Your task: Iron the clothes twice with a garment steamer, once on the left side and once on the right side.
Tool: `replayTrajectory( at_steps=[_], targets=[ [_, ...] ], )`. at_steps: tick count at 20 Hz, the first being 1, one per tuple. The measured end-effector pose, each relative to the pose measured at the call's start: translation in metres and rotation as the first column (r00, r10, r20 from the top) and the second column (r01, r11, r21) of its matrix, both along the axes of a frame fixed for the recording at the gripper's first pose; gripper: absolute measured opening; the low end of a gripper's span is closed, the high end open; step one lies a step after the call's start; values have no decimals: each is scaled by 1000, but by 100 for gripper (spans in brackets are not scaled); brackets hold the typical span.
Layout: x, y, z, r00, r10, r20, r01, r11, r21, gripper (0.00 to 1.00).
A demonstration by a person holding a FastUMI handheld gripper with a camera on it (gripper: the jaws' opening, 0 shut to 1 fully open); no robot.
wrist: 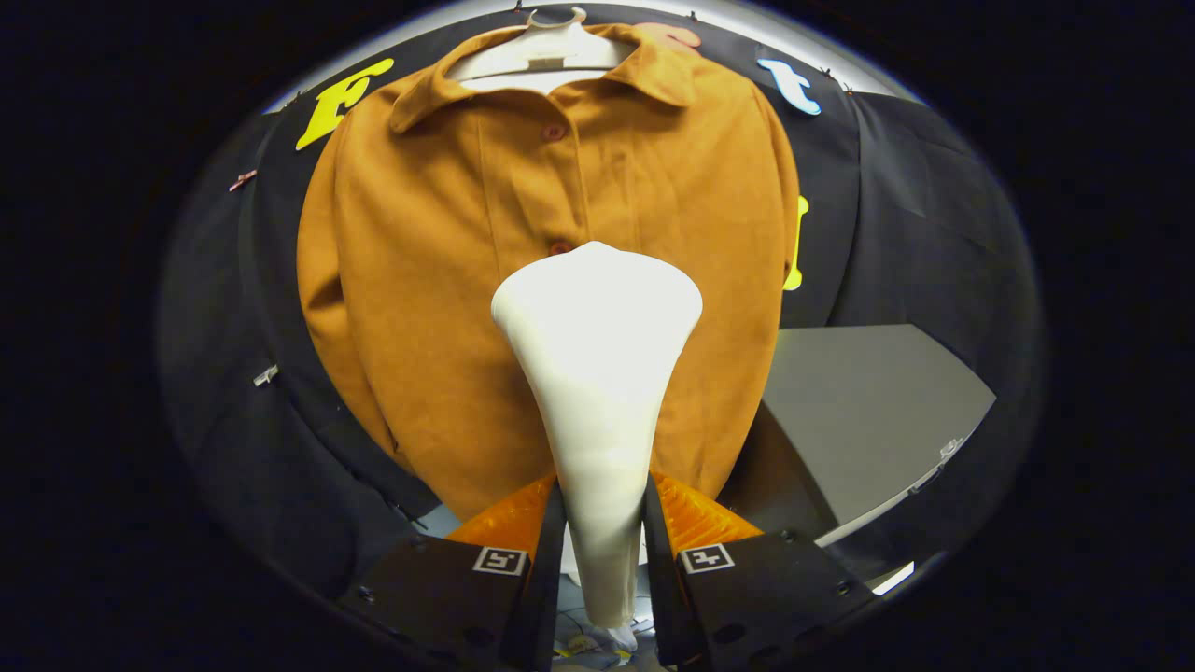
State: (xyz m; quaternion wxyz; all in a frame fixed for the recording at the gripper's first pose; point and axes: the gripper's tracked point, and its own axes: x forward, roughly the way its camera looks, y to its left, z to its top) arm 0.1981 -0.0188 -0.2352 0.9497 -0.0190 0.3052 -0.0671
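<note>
A brown button-up shirt (448, 233) hangs on a white hanger (546, 51) against the booth's black wall. My gripper (603, 509) is shut on the neck of a white garment steamer (597, 373), both fingers pressing its sides. The steamer's wide head points up and forward, in front of the shirt's middle, just below its second button (560, 248). Whether the head touches the fabric I cannot tell. The lower middle of the shirt is hidden behind the steamer.
A grey table (868, 420) stands to the right, below the shirt's hem, its front edge running toward the right finger. Black cloth covers the wall on both sides of the shirt.
</note>
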Motion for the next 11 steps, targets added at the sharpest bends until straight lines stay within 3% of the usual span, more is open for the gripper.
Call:
replayTrajectory(
  at_steps=[11],
  targets=[
    [0,-17,106,943,39,332,-29,999,-35,45]
  ],
)
